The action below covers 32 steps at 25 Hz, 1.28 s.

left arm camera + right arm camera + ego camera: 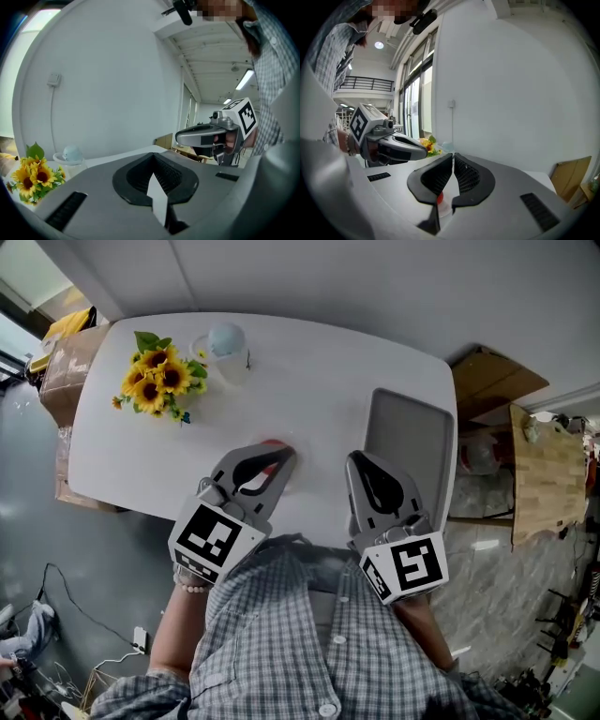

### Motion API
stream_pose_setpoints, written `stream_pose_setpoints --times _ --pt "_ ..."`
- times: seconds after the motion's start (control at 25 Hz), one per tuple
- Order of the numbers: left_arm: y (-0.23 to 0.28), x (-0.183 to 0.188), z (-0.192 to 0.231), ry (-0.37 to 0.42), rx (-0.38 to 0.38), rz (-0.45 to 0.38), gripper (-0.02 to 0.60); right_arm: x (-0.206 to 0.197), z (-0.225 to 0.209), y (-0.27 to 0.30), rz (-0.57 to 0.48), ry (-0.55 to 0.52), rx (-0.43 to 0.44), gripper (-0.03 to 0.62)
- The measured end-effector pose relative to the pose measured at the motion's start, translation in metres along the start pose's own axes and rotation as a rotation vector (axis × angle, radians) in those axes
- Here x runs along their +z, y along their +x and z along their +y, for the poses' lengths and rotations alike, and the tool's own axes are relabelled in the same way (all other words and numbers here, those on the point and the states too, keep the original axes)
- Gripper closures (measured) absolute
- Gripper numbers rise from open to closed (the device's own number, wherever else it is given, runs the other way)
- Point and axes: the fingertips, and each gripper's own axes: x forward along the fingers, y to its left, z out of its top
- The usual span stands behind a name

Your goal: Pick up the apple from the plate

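Only a sliver of the red apple [273, 442] shows in the head view, just past the tip of my left gripper [284, 456], which hangs over it. The plate is hidden there. In the right gripper view the apple [439, 198] peeks through the gap under the jaws, resting on a pale plate [446, 207]. My left gripper [153, 158] is shut with nothing in it. My right gripper [357, 459] hovers to the right of the apple over the table's near edge, also shut [453, 157] and empty. Each gripper appears in the other's view.
A bunch of sunflowers [159, 381] and a clear cup [228, 348] stand at the far left of the white table [309, 362]. A grey tray [410, 442] lies at the right. A cardboard box [64, 362] sits off the left edge, wooden boards [546, 474] off the right.
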Motion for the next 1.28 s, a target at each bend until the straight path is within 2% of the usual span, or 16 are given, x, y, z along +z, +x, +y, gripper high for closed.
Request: stream_pose_setpoints --times 0.4,0.64,1.28 --pt "0.001 0.006 -0.011 0.004 0.008 -0.016 0.572 0.003 0.009 0.001 -0.002 -0.022 0.067 0.565" --pt "0.002 0.003 -0.011 0.02 -0.002 -0.003 0.572 0.001 0.011 0.001 0.004 -0.027 0.072 0.565" --pt "0.002 -0.001 -0.014 0.0 -0.016 0.003 0.572 0.001 0.018 0.001 0.005 -0.046 0.089 0.565"
